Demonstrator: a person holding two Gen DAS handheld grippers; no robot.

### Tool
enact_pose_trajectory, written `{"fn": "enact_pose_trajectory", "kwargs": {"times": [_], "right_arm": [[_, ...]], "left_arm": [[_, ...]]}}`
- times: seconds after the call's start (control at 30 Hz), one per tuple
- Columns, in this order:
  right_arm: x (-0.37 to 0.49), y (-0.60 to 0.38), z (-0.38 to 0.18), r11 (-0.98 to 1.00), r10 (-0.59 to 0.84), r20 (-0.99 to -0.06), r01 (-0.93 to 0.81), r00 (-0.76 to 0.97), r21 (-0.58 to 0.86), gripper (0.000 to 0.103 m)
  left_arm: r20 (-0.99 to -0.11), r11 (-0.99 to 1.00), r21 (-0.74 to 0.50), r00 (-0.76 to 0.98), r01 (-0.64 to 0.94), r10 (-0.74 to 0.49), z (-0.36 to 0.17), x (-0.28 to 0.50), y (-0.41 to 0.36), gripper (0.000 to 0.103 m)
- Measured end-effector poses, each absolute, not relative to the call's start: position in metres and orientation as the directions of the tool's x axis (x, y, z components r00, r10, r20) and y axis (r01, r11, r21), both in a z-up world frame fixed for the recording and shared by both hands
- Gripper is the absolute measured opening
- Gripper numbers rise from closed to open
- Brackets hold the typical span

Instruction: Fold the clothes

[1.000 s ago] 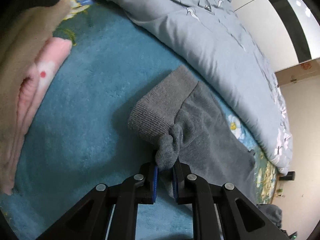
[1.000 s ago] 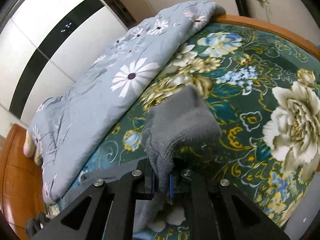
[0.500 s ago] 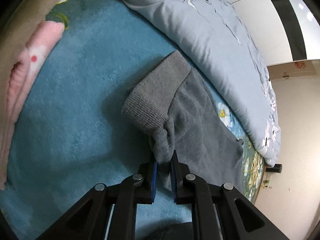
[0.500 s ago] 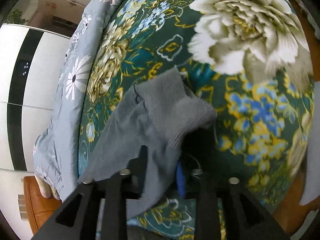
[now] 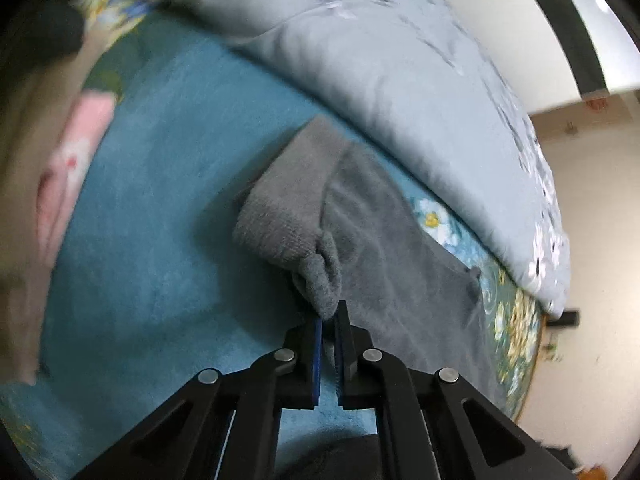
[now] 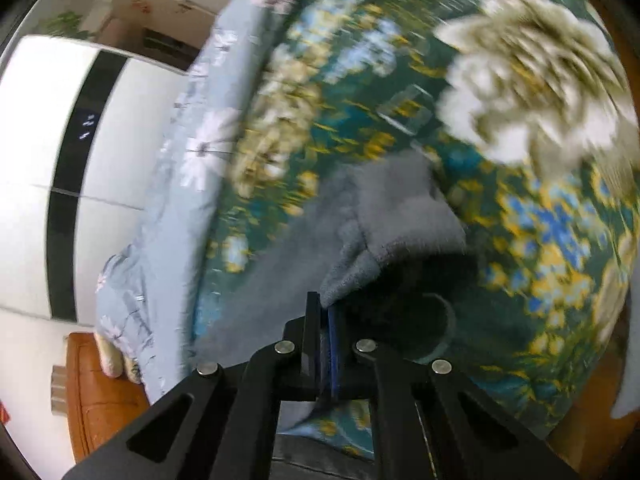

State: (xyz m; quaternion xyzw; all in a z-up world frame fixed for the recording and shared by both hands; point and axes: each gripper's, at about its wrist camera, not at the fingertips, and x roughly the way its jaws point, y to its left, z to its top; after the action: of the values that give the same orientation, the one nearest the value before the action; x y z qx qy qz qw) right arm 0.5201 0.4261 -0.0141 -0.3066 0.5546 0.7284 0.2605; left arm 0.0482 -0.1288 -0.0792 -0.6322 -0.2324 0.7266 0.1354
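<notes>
Left hand-held gripper [image 5: 329, 317] pinching a bunched corner of the grey garment [image 5: 384, 240], near its ribbed cuff, above a teal blanket [image 5: 160, 240], with pink folded clothes [image 5: 76, 160] far left. Right hand-held gripper [image 6: 326, 308] clamped on another edge of that garment [image 6: 384, 216], raised over the floral bedspread [image 6: 540, 240]; blurred.

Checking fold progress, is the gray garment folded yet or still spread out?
Spread, not folded: the gray garment stretches between the left gripper and right gripper, each pinching an end.
</notes>
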Motion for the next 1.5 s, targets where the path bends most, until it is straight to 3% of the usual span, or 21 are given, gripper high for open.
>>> {"fn": "enact_pose_trajectory", "kwargs": {"times": [0.1, 0.33, 0.5, 0.6, 0.83, 0.93, 1.03, 1.2, 1.23, 1.27, 1.37, 1.4, 1.43, 1.5], "right_arm": [[0.504, 0.434, 0.009, -0.306, 0.054, -0.717, -0.695, -0.695, 0.650, 0.003], [0.472, 0.454, 0.036, -0.332, 0.069, -0.687, -0.666, -0.723, 0.668, 0.002], [0.449, 0.461, 0.095, -0.439, 0.119, -0.601, -0.585, -0.790, 0.682, 0.002], [0.451, 0.461, 0.114, -0.487, 0.162, -0.562, -0.561, -0.811, 0.669, 0.002], [0.484, 0.444, -0.010, -0.304, 0.089, -0.759, -0.743, -0.645, 0.596, 0.002], [0.495, 0.439, -0.027, -0.275, 0.081, -0.779, -0.765, -0.622, 0.583, 0.002], [0.505, 0.434, -0.044, -0.246, 0.073, -0.797, -0.785, -0.599, 0.568, 0.002], [0.506, 0.424, -0.035, -0.312, 0.104, -0.809, -0.792, -0.578, 0.526, 0.002], [0.506, 0.422, -0.039, -0.323, 0.100, -0.825, -0.802, -0.557, 0.503, 0.003], [0.510, 0.422, -0.045, -0.312, 0.088, -0.824, -0.801, -0.560, 0.511, 0.003], [0.527, 0.420, -0.054, -0.248, 0.107, -0.796, -0.792, -0.595, 0.558, 0.007], [0.533, 0.421, -0.056, -0.224, 0.119, -0.788, -0.790, -0.604, 0.571, 0.026], [0.539, 0.421, -0.058, -0.199, 0.131, -0.780, -0.787, -0.612, 0.584, 0.053], [0.550, 0.423, -0.065, -0.143, 0.140, -0.758, -0.770, -0.637, 0.622, 0.060]], "left_arm": [[-0.886, -0.897, -0.442, -0.167, 0.020, 0.433, -0.061, 0.042, -0.115, 0.005], [-0.848, -0.872, -0.490, -0.230, -0.007, 0.478, -0.018, 0.006, -0.105, 0.004], [-0.775, -0.845, -0.523, -0.351, -0.111, 0.526, 0.042, -0.011, -0.105, 0.004], [-0.772, -0.843, -0.527, -0.353, -0.110, 0.529, 0.021, -0.007, -0.108, 0.004], [-0.896, -0.892, -0.438, -0.139, 0.111, 0.422, -0.124, 0.008, -0.130, 0.004], [-0.878, -0.866, -0.474, -0.161, 0.162, 0.450, -0.132, 0.011, -0.140, 0.004], [-0.897, -0.897, -0.428, -0.173, 0.110, 0.407, -0.123, 0.013, -0.136, 0.005], [-0.941, -0.949, -0.310, -0.160, 0.056, 0.298, -0.121, 0.023, -0.128, 0.016], [-0.949, -0.955, -0.289, -0.151, 0.063, 0.277, -0.125, 0.024, -0.129, 0.028], [-0.956, -0.961, -0.268, -0.141, 0.069, 0.257, -0.128, 0.025, -0.129, 0.032], [-0.948, -0.942, -0.301, -0.151, 0.148, 0.279, -0.136, 0.027, -0.142, 0.055], [-0.942, -0.926, -0.323, -0.157, 0.194, 0.296, -0.141, 0.029, -0.151, 0.058], [-0.931, -0.907, -0.355, -0.168, 0.226, 0.323, -0.145, 0.031, -0.157, 0.062], [-0.907, -0.863, -0.416, -0.195, 0.287, 0.373, -0.151, 0.035, -0.169, 0.065]]}}
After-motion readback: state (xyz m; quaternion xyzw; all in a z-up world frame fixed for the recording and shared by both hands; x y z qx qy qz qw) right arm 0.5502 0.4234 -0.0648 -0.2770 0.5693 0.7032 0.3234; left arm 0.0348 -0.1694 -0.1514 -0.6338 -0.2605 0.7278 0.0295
